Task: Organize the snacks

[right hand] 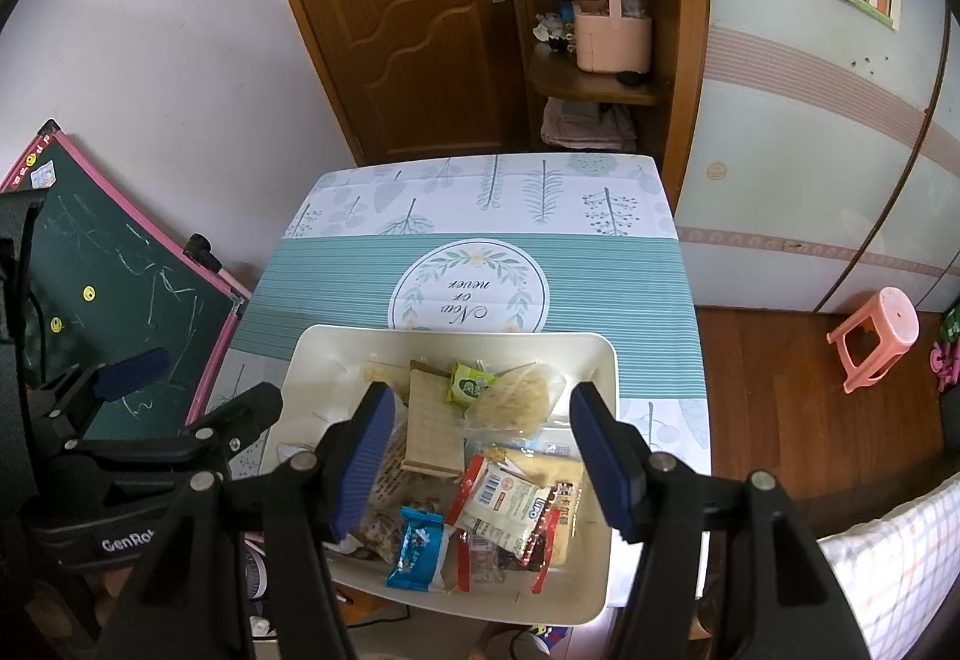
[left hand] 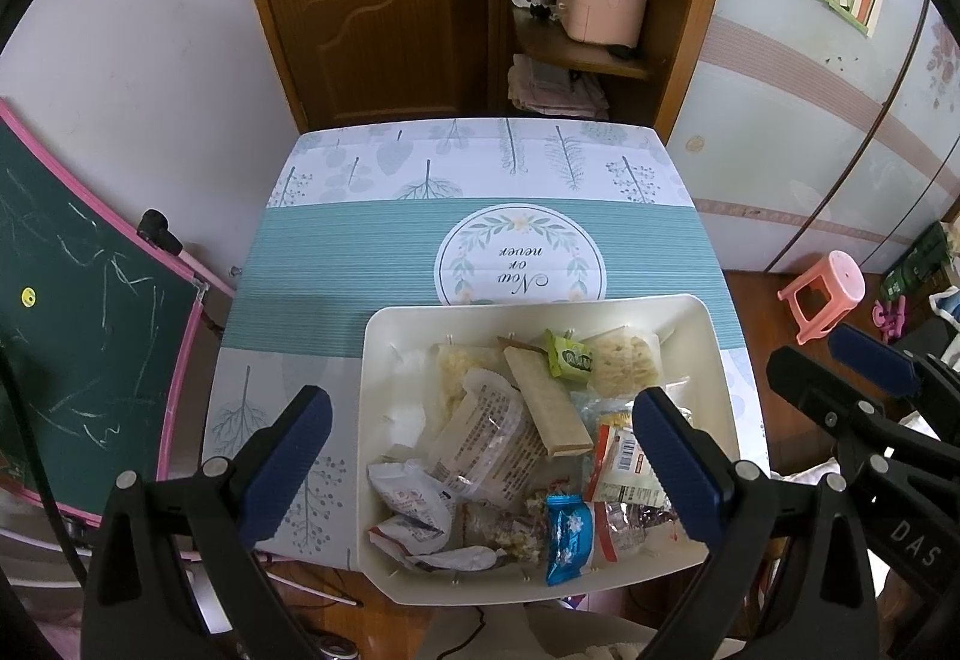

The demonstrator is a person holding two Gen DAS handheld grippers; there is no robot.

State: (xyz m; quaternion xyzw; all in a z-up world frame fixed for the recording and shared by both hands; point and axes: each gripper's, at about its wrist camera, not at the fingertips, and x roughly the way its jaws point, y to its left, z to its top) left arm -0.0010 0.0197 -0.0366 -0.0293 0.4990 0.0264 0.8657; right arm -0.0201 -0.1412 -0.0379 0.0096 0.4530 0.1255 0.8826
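Observation:
A cream plastic bin (left hand: 384,336) (right hand: 300,360) sits at the near edge of the table and holds several wrapped snacks: a blue packet (left hand: 567,537) (right hand: 417,546), a beige wafer bar (left hand: 543,399) (right hand: 429,429), a green packet (left hand: 567,357) (right hand: 468,384), a red-and-white packet (left hand: 624,471) (right hand: 501,501) and white packets (left hand: 411,501). My left gripper (left hand: 480,465) is open and empty above the bin's near left part. My right gripper (right hand: 483,459) is open and empty above the bin's middle; it also shows in the left wrist view (left hand: 840,366).
The table (left hand: 360,240) (right hand: 612,264) wears a teal and white leaf-print cloth. A green chalkboard (left hand: 72,312) leans at the left. A wooden door (left hand: 372,0) and corner shelf (left hand: 576,48) stand behind. A pink stool (right hand: 876,339) is on the floor at right.

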